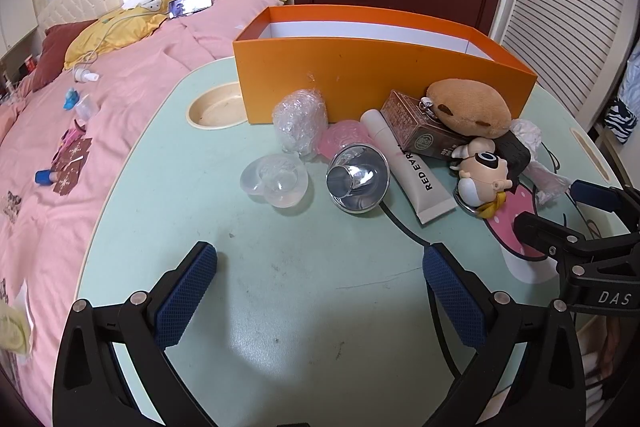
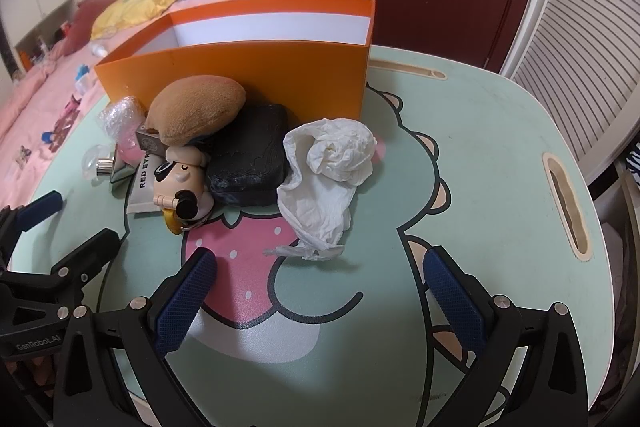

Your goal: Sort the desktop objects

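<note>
Plush toy (image 1: 468,107) on carton (image 1: 416,125) before box (image 1: 360,83)

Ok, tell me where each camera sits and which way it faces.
Left wrist: on the open left gripper, angled down at the table's left half; right gripper at right edge.
Right wrist: on the open right gripper, facing crumpled tissue; left gripper at left edge.
Shared: orange box, brown plush.

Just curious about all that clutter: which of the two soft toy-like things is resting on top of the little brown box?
The brown plush; it lies on the brown box. The small pig figurine sits lower, on the table.
</note>
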`<state>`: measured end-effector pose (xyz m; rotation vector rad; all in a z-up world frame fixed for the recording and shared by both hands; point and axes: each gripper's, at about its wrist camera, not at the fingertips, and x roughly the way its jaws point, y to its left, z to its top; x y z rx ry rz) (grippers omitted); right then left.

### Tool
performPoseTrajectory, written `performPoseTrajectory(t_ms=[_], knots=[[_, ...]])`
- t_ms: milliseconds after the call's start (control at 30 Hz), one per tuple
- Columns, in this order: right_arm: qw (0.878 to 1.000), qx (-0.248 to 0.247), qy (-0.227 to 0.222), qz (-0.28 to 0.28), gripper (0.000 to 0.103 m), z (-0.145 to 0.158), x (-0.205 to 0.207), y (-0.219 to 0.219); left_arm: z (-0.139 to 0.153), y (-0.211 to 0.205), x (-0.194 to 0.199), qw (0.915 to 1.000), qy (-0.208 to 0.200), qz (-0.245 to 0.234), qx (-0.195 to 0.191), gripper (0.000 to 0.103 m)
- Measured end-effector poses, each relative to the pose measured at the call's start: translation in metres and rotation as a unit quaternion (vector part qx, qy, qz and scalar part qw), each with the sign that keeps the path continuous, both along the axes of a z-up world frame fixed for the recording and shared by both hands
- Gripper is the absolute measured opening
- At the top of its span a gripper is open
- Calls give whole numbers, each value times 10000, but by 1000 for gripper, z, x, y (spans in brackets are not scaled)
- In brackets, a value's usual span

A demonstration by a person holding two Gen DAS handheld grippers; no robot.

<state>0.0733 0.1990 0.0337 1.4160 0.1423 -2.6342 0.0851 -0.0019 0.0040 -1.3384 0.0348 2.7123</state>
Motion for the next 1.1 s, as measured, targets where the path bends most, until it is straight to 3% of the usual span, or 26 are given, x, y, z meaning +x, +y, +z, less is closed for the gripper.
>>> performPoseTrajectory(t_ms=[1100], knots=[[10000,-10,8,31,103,0,4,-1,0,0,-5,10000,10,-11,0,103]])
